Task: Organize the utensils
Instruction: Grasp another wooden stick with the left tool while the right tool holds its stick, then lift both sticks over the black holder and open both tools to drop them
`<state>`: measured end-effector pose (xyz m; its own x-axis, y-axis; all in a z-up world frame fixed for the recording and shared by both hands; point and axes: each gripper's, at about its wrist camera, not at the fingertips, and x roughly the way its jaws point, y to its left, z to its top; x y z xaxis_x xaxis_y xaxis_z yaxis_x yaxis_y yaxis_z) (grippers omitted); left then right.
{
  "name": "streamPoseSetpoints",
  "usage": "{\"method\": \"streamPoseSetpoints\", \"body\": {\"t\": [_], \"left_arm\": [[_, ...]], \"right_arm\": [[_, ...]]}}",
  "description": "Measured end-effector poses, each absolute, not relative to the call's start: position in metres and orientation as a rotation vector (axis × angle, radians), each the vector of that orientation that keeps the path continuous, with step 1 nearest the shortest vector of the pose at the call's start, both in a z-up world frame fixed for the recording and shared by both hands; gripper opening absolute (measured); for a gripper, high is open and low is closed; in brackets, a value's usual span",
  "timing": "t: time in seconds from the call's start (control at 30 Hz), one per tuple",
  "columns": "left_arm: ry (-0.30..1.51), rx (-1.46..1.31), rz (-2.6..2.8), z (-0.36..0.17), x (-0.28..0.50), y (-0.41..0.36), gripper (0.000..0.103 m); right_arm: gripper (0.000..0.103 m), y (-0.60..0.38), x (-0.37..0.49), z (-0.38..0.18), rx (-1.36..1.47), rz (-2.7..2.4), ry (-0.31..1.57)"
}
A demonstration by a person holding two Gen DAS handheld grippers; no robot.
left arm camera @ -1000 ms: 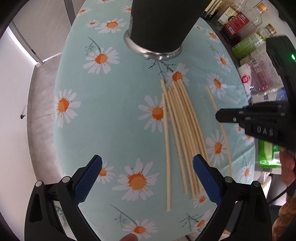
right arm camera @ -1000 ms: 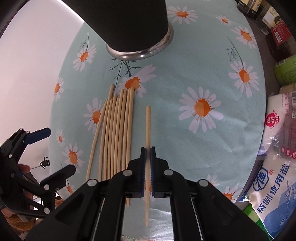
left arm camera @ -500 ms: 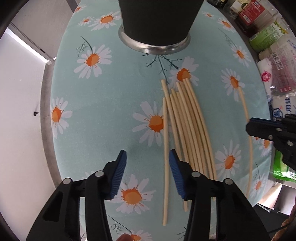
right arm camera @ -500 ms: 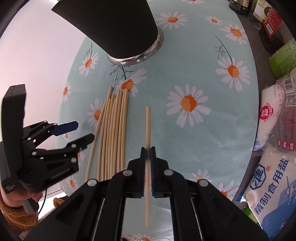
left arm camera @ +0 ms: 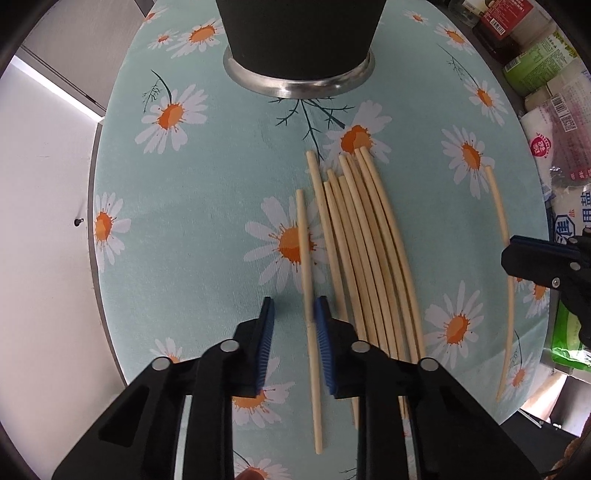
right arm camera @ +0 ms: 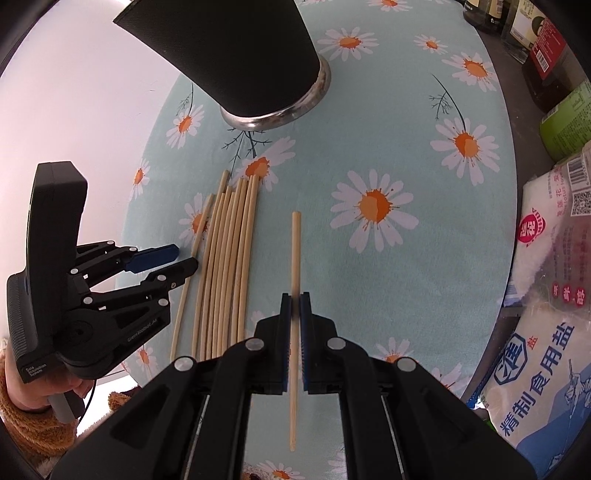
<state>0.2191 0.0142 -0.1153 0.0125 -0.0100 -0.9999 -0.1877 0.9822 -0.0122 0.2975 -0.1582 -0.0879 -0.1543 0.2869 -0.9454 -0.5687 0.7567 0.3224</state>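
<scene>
A black utensil holder (left arm camera: 299, 37) with a steel base stands at the far side of the daisy tablecloth (left arm camera: 184, 240). Several wooden chopsticks (left arm camera: 362, 240) lie bundled below it. One chopstick (left arm camera: 303, 240) lies apart on their left. My left gripper (left arm camera: 294, 301) points straight down over its near half, jaws closing; the stick lies against the right pad, with a gap to the left pad. My right gripper (right arm camera: 294, 299) is shut on another chopstick (right arm camera: 295, 251), held off the cloth to the right of the bundle. The right wrist view shows the left gripper (right arm camera: 183, 258) beside the bundle (right arm camera: 229, 258).
Salt bags (right arm camera: 546, 369), a white packet (right arm camera: 546, 229) and bottles (left arm camera: 517, 29) crowd the table's right side. The table's rounded edge (left arm camera: 94, 206) runs close on the left. A hand in a fuzzy brown sleeve (right arm camera: 29, 424) holds the left gripper.
My left gripper has come down and shifted left over the lone chopstick, and its jaws have narrowed from wide apart to a small gap. The right gripper keeps its chopstick, barely moved.
</scene>
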Motion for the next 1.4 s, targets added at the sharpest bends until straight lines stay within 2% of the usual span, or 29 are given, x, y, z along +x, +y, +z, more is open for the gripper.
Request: {"method": "streamPoseSetpoints", "body": {"t": [0.17,0.5,0.8,1.03,1.4], "left_arm": [[1.549,-0.163,0.143,-0.115,0.219,0.007,0.005],[1.504,-0.245,0.154,-0.106,0.207,0.017,0.004],[1.283,-0.381,0.088,-0.041,0.175,0.044,0.004],[1.042,-0.386,-0.007,0.021,0.173,0.058,0.004],[0.629,-0.391,-0.136,0.115,0.222,0.097,0.004]], "right_arm": [[0.006,-0.159,0.296,-0.091,-0.232,0.774,1.559],[0.006,-0.155,0.29,-0.088,-0.209,0.817,1.556],[0.006,-0.162,0.285,-0.057,-0.096,0.81,1.466],[0.006,-0.164,0.283,0.007,0.05,0.907,1.274],[0.006,-0.144,0.316,0.104,0.2,0.928,0.821]]}}
